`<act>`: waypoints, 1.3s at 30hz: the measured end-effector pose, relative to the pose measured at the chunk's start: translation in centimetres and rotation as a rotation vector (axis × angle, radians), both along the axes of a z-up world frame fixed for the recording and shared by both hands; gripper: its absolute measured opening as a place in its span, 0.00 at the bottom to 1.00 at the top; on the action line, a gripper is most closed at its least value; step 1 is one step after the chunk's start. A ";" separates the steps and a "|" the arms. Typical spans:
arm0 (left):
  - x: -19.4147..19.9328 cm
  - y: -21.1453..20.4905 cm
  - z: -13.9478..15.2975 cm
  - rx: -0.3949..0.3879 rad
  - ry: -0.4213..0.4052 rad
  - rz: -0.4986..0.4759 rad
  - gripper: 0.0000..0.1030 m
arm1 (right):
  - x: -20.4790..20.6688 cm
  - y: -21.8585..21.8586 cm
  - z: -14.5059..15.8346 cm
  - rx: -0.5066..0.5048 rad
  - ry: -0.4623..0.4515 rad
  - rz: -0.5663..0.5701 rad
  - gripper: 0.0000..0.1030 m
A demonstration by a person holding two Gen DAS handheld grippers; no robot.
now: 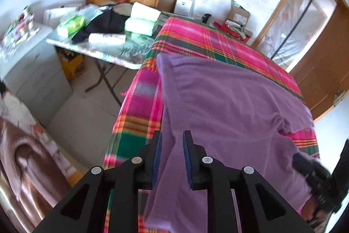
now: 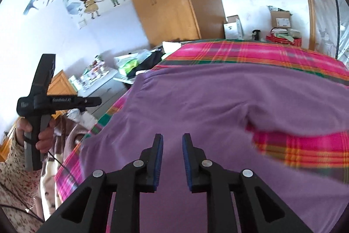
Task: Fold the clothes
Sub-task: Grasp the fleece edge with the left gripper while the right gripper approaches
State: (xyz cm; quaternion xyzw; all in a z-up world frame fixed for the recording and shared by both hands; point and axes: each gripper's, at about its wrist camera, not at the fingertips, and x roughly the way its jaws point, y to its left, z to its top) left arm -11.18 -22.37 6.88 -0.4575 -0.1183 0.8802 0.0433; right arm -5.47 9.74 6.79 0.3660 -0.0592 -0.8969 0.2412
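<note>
Two views, one purple garment [image 1: 229, 102] spread on a plaid bed [image 1: 218, 40]. In the left wrist view the left gripper [image 1: 172, 143] hangs above the garment's left edge, jaws parted, nothing pinched – a cluttered table [image 1: 104, 51] stands beyond. In the right wrist view the right gripper [image 2: 172, 145] is likewise released over the cloth – a hand [image 2: 41, 134] at left holds the other tool.

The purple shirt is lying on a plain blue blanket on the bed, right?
Not quite. The purple shirt is lying on the bed, but the blanket under it is a bright pink plaid with green and orange stripes, not plain blue. The right wrist view shows it clearly.
</note>
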 end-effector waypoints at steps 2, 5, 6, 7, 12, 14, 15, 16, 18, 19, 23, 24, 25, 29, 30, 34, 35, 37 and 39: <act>-1.3 0.6 0.1 -0.028 -0.003 -0.026 0.20 | -1.8 0.2 0.3 0.018 0.004 0.006 0.18; -3.6 1.3 0.2 -0.074 0.017 -0.067 0.20 | -4.6 0.2 1.0 0.065 0.018 0.012 0.18; -4.4 1.4 0.1 -0.087 0.017 -0.072 0.20 | -5.6 0.1 1.3 0.086 0.026 0.009 0.18; -5.3 1.5 0.0 -0.099 0.013 -0.073 0.20 | -6.9 0.1 1.7 0.119 0.040 -0.009 0.18; -9.3 2.8 -0.4 -0.224 0.032 -0.124 0.20 | -11.9 0.1 1.2 0.179 0.022 -0.024 0.37; -10.7 3.3 -0.8 -0.253 0.031 -0.144 0.21 | -13.8 -0.2 0.1 0.220 -0.003 -0.037 0.37; -11.4 3.3 -1.1 -0.250 0.017 -0.142 0.21 | -14.4 -0.3 -0.2 0.237 -0.011 -0.049 0.37; -12.1 3.6 -1.3 -0.254 0.008 -0.159 0.21 | -15.1 -0.4 -0.6 0.248 -0.016 -0.047 0.37; -13.3 4.3 -1.8 -0.270 -0.006 -0.213 0.22 | -16.6 -0.8 -1.2 0.281 -0.018 -0.038 0.37; -14.0 4.8 -2.1 -0.297 -0.013 -0.232 0.22 | -17.3 -1.0 -1.6 0.304 -0.020 -0.041 0.38; -15.7 5.7 -2.9 -0.335 -0.007 -0.257 0.22 | -19.8 -1.1 -2.4 0.348 -0.042 -0.053 0.38; -16.1 5.9 -3.1 -0.345 -0.008 -0.271 0.22 | -20.2 -1.3 -2.5 0.352 -0.042 -0.049 0.39; -16.4 6.1 -3.3 -0.354 -0.009 -0.285 0.22 | -20.6 -1.4 -2.7 0.364 -0.042 -0.049 0.39; -17.6 6.8 -4.3 -0.409 -0.011 -0.314 0.22 | -22.3 -1.6 -3.1 0.401 -0.042 -0.057 0.39; -17.8 7.0 -4.4 -0.419 -0.009 -0.322 0.22 | -22.7 -1.6 -3.2 0.406 -0.042 -0.057 0.39; -18.6 7.3 -4.8 -0.437 -0.021 -0.344 0.22 | -24.3 -1.2 -3.5 0.390 -0.066 -0.054 0.39; -18.8 7.3 -4.8 -0.438 -0.021 -0.347 0.22 | -24.8 -0.9 -3.6 0.362 -0.085 -0.043 0.40; -18.9 7.3 -4.8 -0.433 -0.027 -0.357 0.22 | -25.5 -0.7 -4.1 0.341 -0.126 -0.016 0.41; -19.0 7.2 -4.9 -0.425 -0.036 -0.372 0.22 | -25.9 -0.6 -4.5 0.344 -0.141 0.007 0.41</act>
